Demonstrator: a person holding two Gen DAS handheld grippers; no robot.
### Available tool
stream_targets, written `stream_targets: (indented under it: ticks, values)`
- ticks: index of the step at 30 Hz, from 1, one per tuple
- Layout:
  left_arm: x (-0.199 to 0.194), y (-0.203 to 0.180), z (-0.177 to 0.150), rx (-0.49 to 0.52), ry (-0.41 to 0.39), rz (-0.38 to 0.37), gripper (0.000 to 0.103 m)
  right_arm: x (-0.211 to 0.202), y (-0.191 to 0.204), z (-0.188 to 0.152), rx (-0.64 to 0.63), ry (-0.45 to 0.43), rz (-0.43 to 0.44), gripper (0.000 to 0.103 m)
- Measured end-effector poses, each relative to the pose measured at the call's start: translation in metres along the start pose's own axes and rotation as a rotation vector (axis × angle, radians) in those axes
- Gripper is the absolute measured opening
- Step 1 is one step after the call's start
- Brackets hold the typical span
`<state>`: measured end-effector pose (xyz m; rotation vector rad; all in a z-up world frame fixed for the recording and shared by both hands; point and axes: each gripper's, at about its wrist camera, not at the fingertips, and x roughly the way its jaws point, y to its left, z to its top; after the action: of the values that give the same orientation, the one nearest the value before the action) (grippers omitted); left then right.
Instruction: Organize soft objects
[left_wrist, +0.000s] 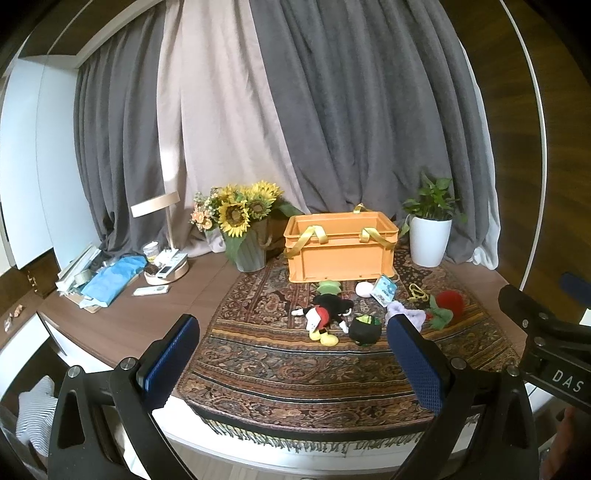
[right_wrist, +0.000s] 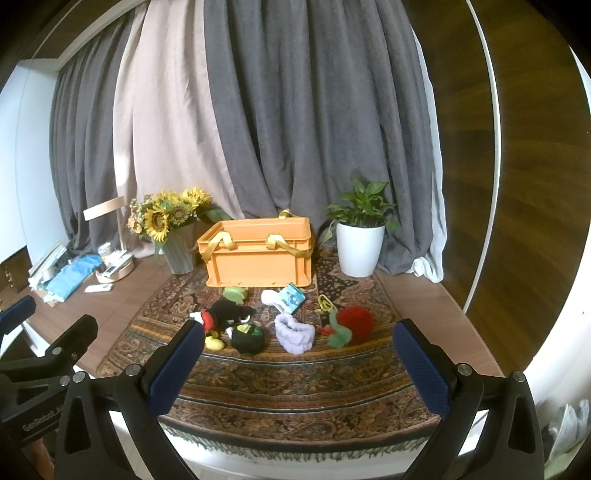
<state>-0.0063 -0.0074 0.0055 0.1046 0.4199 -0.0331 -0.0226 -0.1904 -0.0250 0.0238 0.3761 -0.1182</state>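
Blue-padded fingers frame the bottom of both views: the left gripper (left_wrist: 291, 363) and the right gripper (right_wrist: 299, 363) each hang spread wide and empty above the near fringe of the patterned rug (right_wrist: 295, 384), well short of the toys.

Mid-frame, the soft things lie scattered on the rug in front of the orange crate (right_wrist: 258, 253): a mouse plush (right_wrist: 221, 319), a black-and-green plush (right_wrist: 248, 336) just beside it, a lilac scrunchie-like band (right_wrist: 294, 334), a red strawberry plush (right_wrist: 352, 321), a green plush (right_wrist: 234, 293) by the crate's foot, and a white-and-blue pouch (right_wrist: 286, 299).

Nothing looks stowed yet; the crate's inside is hidden. A sensible start is the nearest piece per side: approach from above, pinch the plump middle rather than a limb, lift clear of the crate's yellow straps (right_wrist: 218, 245), and let go inside.
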Motion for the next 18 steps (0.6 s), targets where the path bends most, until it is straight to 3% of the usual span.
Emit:
stream_targets:
  ticks: [18]
  values:
    - [0.0002, -0.0026, -0.0007, -0.001, 0.000, 0.002, 0.103, 0.0004, 0.0000, 0.0006, 0.002, 0.001, 0.001, 0.103]
